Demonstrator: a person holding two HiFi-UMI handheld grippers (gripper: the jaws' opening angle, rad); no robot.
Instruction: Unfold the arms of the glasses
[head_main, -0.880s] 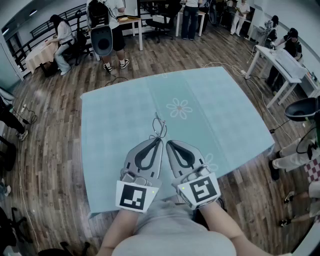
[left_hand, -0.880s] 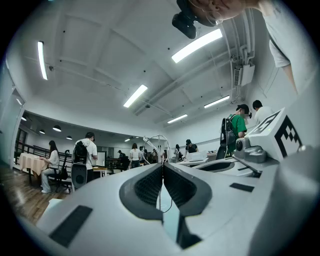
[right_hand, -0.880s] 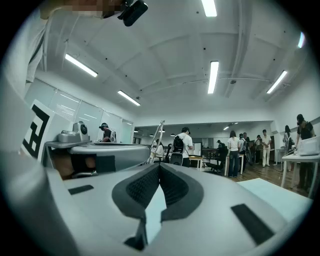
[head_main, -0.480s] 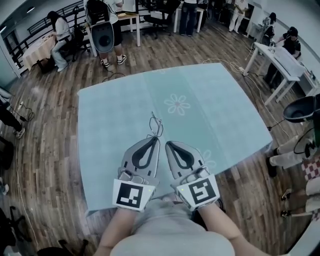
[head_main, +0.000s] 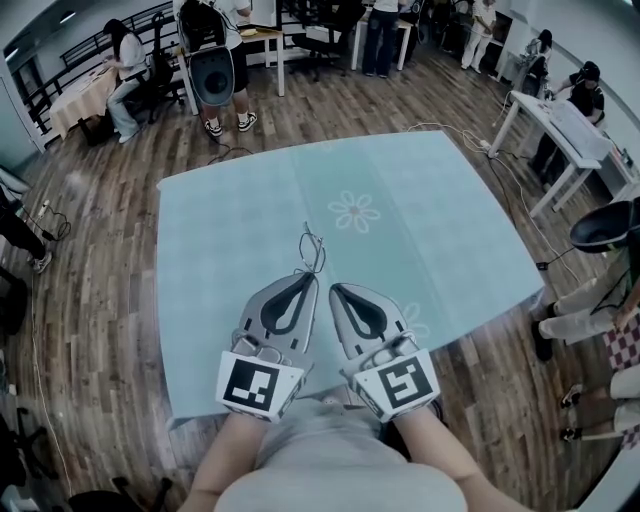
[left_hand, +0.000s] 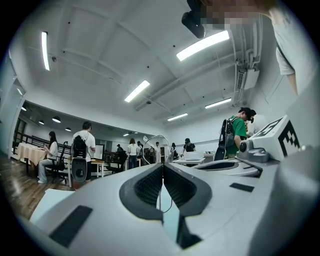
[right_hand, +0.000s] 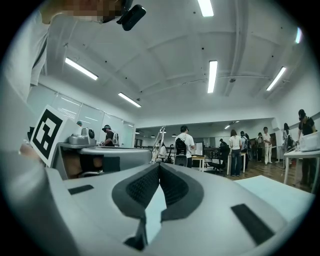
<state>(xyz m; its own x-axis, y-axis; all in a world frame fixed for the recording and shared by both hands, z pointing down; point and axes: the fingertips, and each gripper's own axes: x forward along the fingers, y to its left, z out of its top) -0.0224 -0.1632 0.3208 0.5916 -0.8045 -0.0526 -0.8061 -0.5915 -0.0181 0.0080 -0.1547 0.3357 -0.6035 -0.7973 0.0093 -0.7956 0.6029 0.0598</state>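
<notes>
**Left gripper (head_main: 316, 276) nips wire glasses over a pale blue table**

The left gripper's jaws are pressed together on a thin wire of the glasses (head_main: 314, 250). In the left gripper view a round lens rim (left_hand: 156, 147) stands just above the closed tips. The right gripper (head_main: 334, 288) sits close beside it with its jaws also pressed together. From its own view part of the frame (right_hand: 158, 139) rises just past the tips, slightly to their left. Whether those jaws actually catch the frame cannot be told.

Seen from the head view, the glasses lie just beyond the point where the two grippers' noses converge. They sit a little nearer the left one, roughly midway across the table (head_main: 220, 260).

Each gripper carries a cube with a black-and-white square marker, left (head_main: 258, 385) and right (head_main: 398, 383); neither reads as letters. A white flower print (head_main: 358, 213) marks the cloth beyond the glasses, well apart from them.

The near table edge runs just under the marker cubes. Bare cloth stretches to the left, to the right and away toward the far edge. Wooden floor (head_main: 90, 300) surrounds the table on all sides. A white desk (head_main: 560, 120) stands off to the right, and people stand and sit along the back of the room.
</notes>
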